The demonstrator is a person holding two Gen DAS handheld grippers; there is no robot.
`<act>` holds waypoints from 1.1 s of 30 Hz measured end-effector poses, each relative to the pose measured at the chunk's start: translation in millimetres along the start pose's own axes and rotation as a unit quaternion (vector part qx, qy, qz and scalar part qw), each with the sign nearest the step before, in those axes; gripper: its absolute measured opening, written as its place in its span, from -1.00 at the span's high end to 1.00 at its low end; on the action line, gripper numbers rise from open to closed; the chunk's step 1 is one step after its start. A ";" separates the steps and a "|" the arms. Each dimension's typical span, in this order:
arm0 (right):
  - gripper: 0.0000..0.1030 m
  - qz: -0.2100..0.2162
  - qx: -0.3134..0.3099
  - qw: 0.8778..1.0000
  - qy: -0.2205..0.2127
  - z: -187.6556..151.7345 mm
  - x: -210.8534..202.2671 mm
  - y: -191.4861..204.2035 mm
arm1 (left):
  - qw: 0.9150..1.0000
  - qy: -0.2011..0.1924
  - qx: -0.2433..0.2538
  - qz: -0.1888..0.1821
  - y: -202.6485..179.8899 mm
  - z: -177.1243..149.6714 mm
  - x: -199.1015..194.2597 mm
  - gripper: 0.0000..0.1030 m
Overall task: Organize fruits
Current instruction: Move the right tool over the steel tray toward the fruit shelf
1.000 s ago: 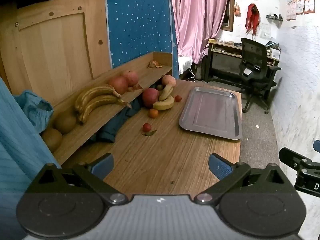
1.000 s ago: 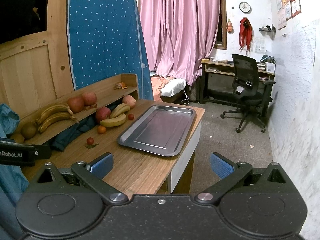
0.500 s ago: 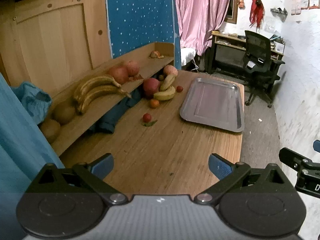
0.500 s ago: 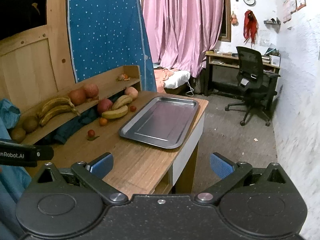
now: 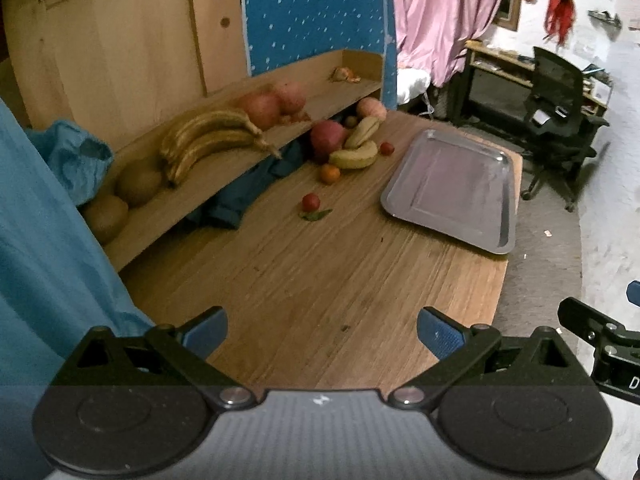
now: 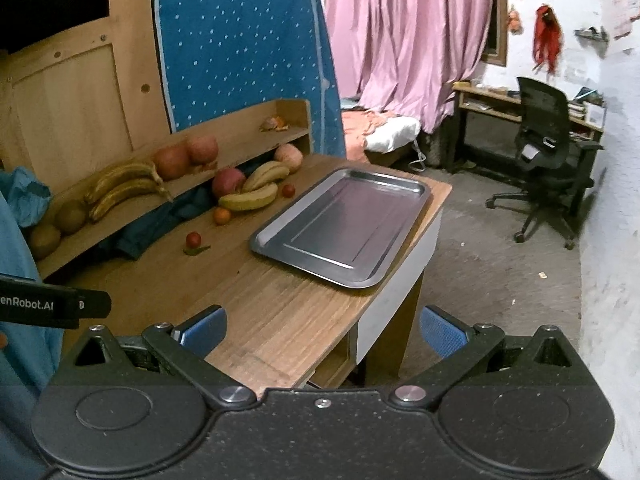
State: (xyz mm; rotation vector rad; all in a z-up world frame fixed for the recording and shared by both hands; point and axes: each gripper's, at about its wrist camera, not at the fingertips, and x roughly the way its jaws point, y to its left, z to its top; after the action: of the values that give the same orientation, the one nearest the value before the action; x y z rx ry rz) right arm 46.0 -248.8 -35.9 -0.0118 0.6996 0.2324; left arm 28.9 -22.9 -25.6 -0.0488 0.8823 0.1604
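Left wrist view shows the left gripper (image 5: 322,330) held wide open above the near end of the wooden table (image 5: 320,272), its 2 blue pads gripping nothing; only its black body is cut off by the bottom edge. At the right edge of that view a corner of the right gripper (image 6: 322,330) pokes in, and in its own view it is equally wide open and empty, hanging over the table's near corner and the floor. Farther out lies 1 empty metal tray (image 5: 452,188), flat near the table's right edge. Left of it, loose on the table, sit 1 small red fruit (image 5: 311,202) with a green leaf (image 5: 316,215) touching it, 1 small orange (image 5: 330,173), 2 yellow bananas (image 5: 356,156), 1 large red fruit (image 5: 328,138), another tiny red fruit (image 5: 386,148) and 1 pinkish fruit (image 5: 372,109) partly tucked under the shelf. On the raised wooden shelf (image 5: 224,176) rest 1 bunch of brownish bananas (image 5: 212,140), 2 reddish round fruits (image 5: 276,102) and 2 brown-green round fruits (image 5: 138,182); the scrap at the shelf's far end is too blurred to identify. A dark teal cloth (image 5: 240,196) is mostly hidden beneath the shelf.
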 end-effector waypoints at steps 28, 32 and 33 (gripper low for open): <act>-0.99 0.055 -0.054 0.991 0.110 32.1 76.8 -121.1 | 0.989 0.069 -0.086 0.103 -106.3 43.1 61.4 -1.00; -0.99 0.041 -0.050 0.991 0.114 39.0 80.5 -130.0 | 0.990 0.062 -0.080 0.093 -115.3 55.7 65.8 -1.00; -0.99 0.038 -0.048 0.991 0.115 41.2 82.0 -132.1 | 0.991 0.061 -0.083 0.088 -116.3 58.3 66.9 -1.00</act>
State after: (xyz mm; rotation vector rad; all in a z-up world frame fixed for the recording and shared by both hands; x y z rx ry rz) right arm 161.5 -356.8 -65.5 -0.1062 0.9194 0.3409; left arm 133.9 -123.3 -43.0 -0.1380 0.9939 0.3994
